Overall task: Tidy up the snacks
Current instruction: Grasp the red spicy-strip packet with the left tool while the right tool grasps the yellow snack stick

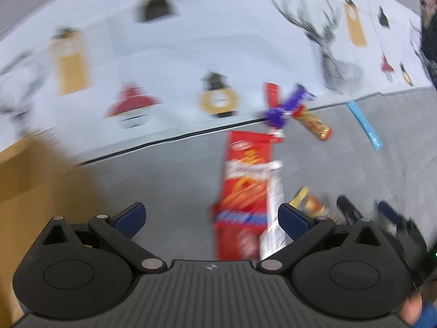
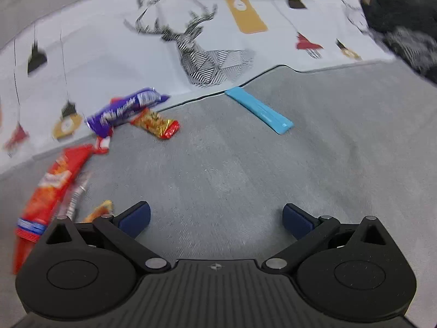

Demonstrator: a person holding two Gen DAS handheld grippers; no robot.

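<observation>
Several snacks lie on a grey cloth surface. A long red snack pack (image 1: 244, 188) (image 2: 50, 188) lies with a silver wrapper (image 1: 273, 207) beside it. A purple chocolate bar (image 1: 284, 108) (image 2: 125, 109) lies by a red-gold bar (image 1: 314, 124) (image 2: 157, 124). A blue stick pack (image 1: 364, 123) (image 2: 259, 109) lies apart on the right. A small orange-yellow packet (image 1: 308, 203) (image 2: 99, 210) sits near the fingers. My left gripper (image 1: 211, 217) is open and empty, just above the red pack's near end. My right gripper (image 2: 215, 218) is open and empty over bare cloth.
A white printed cloth (image 2: 109, 41) with a deer and lantern drawings covers the far part. A brown cardboard box (image 1: 32, 186) stands at the left in the left wrist view. A dark object (image 2: 404, 8) sits at the far right. The right gripper's fingers (image 1: 352, 213) show at the right of the left wrist view.
</observation>
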